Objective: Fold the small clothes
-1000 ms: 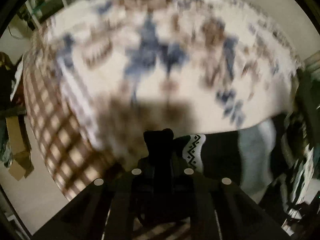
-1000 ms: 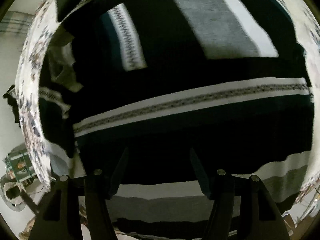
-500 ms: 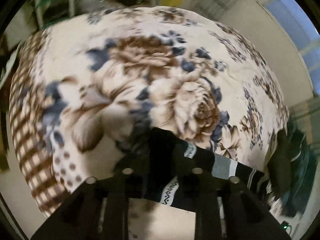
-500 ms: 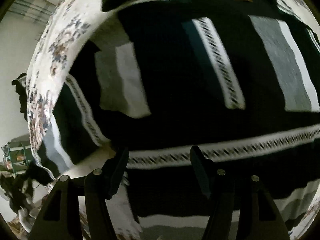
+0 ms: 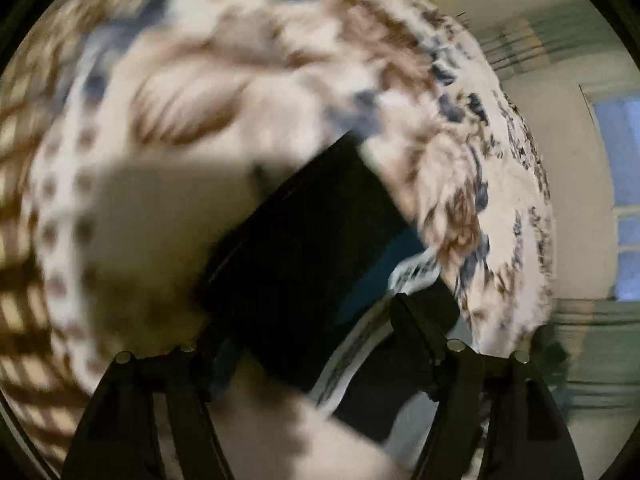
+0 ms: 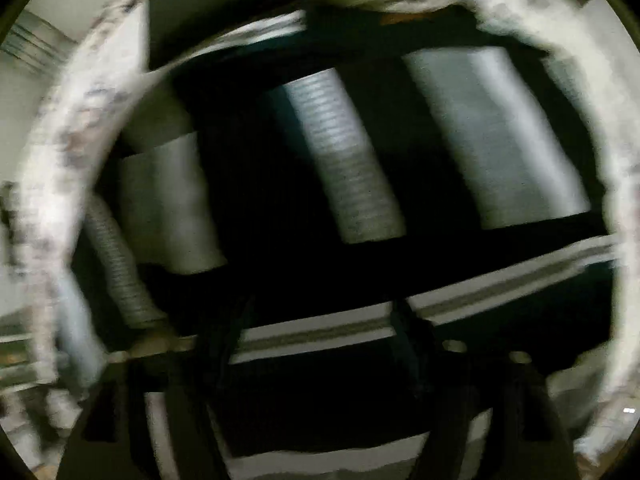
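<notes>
Dark striped sweater [image 6: 360,168] spread on the floral blanket [image 5: 280,80], left gripper [image 5: 316,320] fingers spread wide over its dark sleeve end [image 5: 304,248], right gripper [image 6: 320,320] fingers parted above its banded body, both views blurred

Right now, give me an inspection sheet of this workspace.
Surface: floral blanket, cream with brown and blue blooms.
Job's things: dark striped sweater spread on it; a dark fold lies between the left fingers.
Clutter: nothing seen.
Grippers: left gripper open around the fold; right gripper open over the sweater.
Cables: nothing seen.
Surroundings: window and pale wall; both views blurred.
</notes>
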`<state>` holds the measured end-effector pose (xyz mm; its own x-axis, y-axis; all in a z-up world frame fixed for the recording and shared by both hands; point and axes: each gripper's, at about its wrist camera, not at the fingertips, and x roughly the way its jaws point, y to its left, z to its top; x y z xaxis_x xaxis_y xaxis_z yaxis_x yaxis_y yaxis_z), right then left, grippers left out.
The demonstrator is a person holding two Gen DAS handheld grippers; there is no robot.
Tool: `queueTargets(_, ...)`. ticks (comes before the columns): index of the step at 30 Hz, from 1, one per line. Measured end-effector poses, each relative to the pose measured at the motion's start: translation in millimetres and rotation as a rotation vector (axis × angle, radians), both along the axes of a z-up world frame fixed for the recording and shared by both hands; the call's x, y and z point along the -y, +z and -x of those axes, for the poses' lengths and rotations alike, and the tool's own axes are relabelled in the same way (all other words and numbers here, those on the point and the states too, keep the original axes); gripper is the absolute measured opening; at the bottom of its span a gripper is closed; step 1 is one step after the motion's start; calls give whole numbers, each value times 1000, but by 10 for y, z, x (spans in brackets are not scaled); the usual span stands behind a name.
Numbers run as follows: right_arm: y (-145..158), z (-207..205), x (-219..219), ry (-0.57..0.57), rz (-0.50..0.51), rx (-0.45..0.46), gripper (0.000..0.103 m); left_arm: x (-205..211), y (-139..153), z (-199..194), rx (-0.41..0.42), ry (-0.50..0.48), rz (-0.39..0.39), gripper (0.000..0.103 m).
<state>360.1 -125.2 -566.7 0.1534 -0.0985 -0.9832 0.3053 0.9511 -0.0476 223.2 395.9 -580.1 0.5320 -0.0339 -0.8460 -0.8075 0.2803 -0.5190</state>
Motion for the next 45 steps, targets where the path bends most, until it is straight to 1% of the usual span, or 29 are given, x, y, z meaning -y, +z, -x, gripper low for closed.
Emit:
queueTargets(1,20,3,59,9,60,4,93,3,38,-77,-8,-20,-35,17)
queueTargets(2,35,-8,117,26,105,7,100,17,104,-202,-36,-62,-78,4)
queueTargets(4,59,-44,218,52,150,15,102,63,283,-376,-43,-119,-162,4)
queueTargets(6,83,-76,359,49,148,23,102,160,559,-539,-22,-175,-240,4)
queueTargets(7,96,-87,452,31,132,29,102,203,646,-597,-15,-197,-266,4)
queueTargets(8,115,-95,559,6,107,37,102,303,799,-684,-9,-232,-310,4)
queueTargets(11,181,-131,828,-63,41,64,102,755,1277,-980,37,-369,-422,4)
queueTargets(14,249,-115,1170,-112,-15,89,102,1476,1712,-1306,101,-536,-511,4)
queueTargets(15,260,-120,1293,-125,-35,91,102,1835,1851,-1416,131,-605,-526,4)
queueTargets(16,269,-117,1430,-140,-54,91,102,2069,1914,-1481,150,-648,-528,4)
queueTargets(18,290,-88,1745,-166,-85,93,102,2866,2027,-1656,181,-788,-532,4)
queueTargets(20,312,-35,2103,-192,-102,91,102,3516,2040,-1755,208,-885,-514,4)
queueTargets(21,322,1,2270,-206,-106,90,102,3972,1997,-1812,225,-951,-483,4)
queueTargets(22,336,54,2502,-227,-107,86,102,4287,1953,-1858,233,-994,-460,4)
queueTargets(25,357,186,3007,-269,-111,67,102,5341,1708,-1930,238,-1131,-390,4)
queueTargets(27,361,278,3378,-294,-113,48,102,5949,1510,-1932,222,-1206,-362,4)
queueTargets(29,362,341,3667,-297,-120,33,102,6382,1343,-1934,185,-1255,-355,7)
queueTargets(31,346,388,3899,-289,-144,7,102,6736,1137,-1920,108,-1291,-372,9)
queueTargets(32,335,419,4008,-284,-173,-9,102,6826,1072,-1902,74,-1296,-397,9)
queueTargets(33,327,436,4095,-278,-210,-23,102,6888,1003,-1881,42,-1303,-418,12)
queueTargets(34,322,450,4174,-271,-251,-28,102,6869,978,-1867,37,-1302,-422,16)
queueTargets(35,346,469,4247,-264,-301,-12,94,6868,970,-1818,32,-1298,-431,33)
queueTargets(36,357,468,4295,-255,-339,1,67,6794,972,-1788,21,-1293,-434,59)
queueTargets(38,355,410,4321,-221,-417,-12,39,6573,1024,-1700,0,-1261,-466,82)
queueTargets(39,359,363,4307,-208,-463,-7,39,6402,1075,-1623,-10,-1233,-489,83)
queueTargets(41,389,216,4238,-175,-544,26,39,6158,1071,-1478,-46,-1187,-541,83)
queueTargets(43,396,28,4116,-138,-576,48,51,5721,1078,-1361,-100,-1121,-599,83)
queueTargets(44,372,-93,4036,-125,-594,52,62,5500,1079,-1317,-143,-1084,-652,83)
queueTargets(45,333,-203,3963,-119,-609,49,65,5303,1080,-1286,-194,-1048,-723,83)
